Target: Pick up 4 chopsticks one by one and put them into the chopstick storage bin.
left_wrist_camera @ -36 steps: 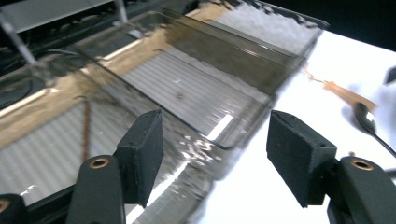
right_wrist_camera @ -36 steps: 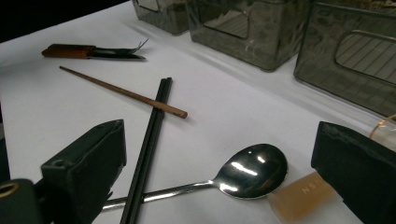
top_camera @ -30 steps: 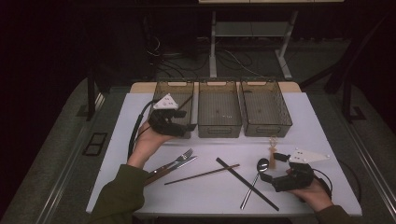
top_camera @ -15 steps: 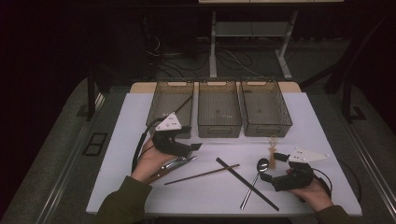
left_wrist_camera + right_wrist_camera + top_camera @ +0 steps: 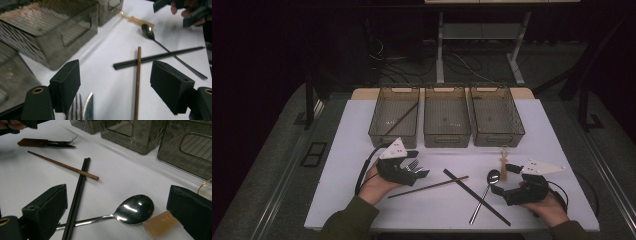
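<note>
In the high view, the left gripper (image 5: 412,172) is hanging low over the white worktop (image 5: 337,200), just in front of the left bin (image 5: 394,132), with its jaws standing apart over the fork (image 5: 413,165). They have just been opening, and nothing is pinched between them. A brown chopstick (image 5: 428,186) is lying just to the right of that gripper, its far end crossing the black chopsticks (image 5: 476,196). The right gripper (image 5: 507,185) is resting near the worktop's right front, jaws spread, with the spoon (image 5: 484,192) just beside them.

In the left gripper view, the two black jaws are standing wide apart and holding nothing. The fork (image 5: 81,108) tines and a knife blade (image 5: 88,107) are showing at the bottom edge, close to the left jaw. The brown chopstick (image 5: 137,82) is running up between the jaws and over the black chopsticks (image 5: 157,57); the spoon (image 5: 148,32) is lying beyond.

In the right gripper view, the jaws are gaping with nothing clamped. The spoon (image 5: 135,210) bowl is lying between them, touching an amber tag (image 5: 160,222) near the right jaw. The black chopsticks (image 5: 77,195) are passing the left jaw under the brown chopstick (image 5: 62,165).
</note>
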A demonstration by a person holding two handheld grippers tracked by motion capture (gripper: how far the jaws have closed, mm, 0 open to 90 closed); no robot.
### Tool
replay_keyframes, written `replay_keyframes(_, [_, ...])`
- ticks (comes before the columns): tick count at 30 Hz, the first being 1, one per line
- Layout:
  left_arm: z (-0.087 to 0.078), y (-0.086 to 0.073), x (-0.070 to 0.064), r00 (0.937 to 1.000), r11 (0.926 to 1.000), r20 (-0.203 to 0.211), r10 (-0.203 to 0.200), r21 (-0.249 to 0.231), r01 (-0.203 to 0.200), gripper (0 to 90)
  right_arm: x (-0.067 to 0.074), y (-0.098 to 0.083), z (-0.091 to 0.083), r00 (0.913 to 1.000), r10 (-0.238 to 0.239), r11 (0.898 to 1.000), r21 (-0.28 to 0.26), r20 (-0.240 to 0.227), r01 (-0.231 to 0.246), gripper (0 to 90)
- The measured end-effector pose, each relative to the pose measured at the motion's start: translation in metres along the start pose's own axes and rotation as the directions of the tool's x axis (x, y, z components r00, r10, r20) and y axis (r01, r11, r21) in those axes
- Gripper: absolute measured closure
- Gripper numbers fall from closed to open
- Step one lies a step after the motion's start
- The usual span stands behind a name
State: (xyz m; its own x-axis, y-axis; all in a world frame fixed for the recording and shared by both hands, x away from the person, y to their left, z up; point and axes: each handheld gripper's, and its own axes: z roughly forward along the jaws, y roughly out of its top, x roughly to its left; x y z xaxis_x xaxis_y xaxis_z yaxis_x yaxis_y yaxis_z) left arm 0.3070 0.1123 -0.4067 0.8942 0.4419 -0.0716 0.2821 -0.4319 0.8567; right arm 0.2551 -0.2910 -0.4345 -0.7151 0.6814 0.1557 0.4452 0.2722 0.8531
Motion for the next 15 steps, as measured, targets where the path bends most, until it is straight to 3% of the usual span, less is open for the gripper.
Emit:
replay_keyframes(4, [0.008,-0.004,-0.005,0.9995,0.9997,0.031,0.007,0.023,-0.008,24.2,0.000,0.000,0.000,1.0000,0.000,1.000,-0.001,0.000,0.000,3.4])
replay_keyframes(6, [0.012,-0.005,-0.007,0.9986,0.9986,0.045,0.029,0.042,-0.031,25.1,0.001,0.000,0.000,1.0000,-0.002,1.000,0.000,0.001,0.002,3.4])
replay_keyframes(15, [0.025,-0.008,-0.012,0.9932,0.9937,0.110,0.038,0.101,-0.049,37.8,0.001,0.000,0.001,1.0000,-0.008,1.000,0.003,-0.001,0.008,3.5])
